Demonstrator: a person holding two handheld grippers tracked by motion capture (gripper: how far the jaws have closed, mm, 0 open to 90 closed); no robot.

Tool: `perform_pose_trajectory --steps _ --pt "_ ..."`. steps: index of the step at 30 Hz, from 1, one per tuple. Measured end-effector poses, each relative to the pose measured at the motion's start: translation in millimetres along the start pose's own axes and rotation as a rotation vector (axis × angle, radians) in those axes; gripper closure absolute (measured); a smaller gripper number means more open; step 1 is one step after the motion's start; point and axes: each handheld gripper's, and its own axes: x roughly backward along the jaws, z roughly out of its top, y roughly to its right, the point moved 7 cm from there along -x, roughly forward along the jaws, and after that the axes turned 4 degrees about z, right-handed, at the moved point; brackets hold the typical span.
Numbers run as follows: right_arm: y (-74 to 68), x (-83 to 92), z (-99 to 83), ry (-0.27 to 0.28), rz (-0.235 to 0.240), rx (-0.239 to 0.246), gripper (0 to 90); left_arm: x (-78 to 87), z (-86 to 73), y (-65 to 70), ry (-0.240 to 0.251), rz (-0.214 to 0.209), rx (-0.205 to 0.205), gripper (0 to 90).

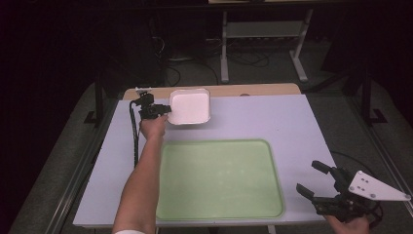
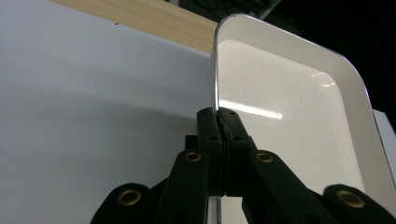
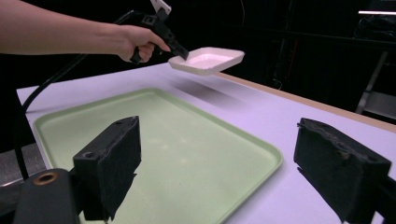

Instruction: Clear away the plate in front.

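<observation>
One glossy white square dish clamped at rim by left gripper; right gripper gaping above matte green tray.

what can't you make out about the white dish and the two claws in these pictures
- Underside of the white dish: faces away from the camera in the high view.
- Dish's near end in the left gripper view: cut off by the bottom edge, behind the left claw clamped on its rim.
- Right claw in the right gripper view: its open jaws are cut off by the bottom edge, above the green tray.
</observation>
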Motion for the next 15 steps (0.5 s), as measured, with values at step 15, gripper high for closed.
perform_pose_trajectory --steps 15 --pt "-3.4 -2.2 -1.5 -0.021 -0.003 0.016 13.8 21.0 -3.8 8.6 0.024 -0.026 -0.027 88.6"
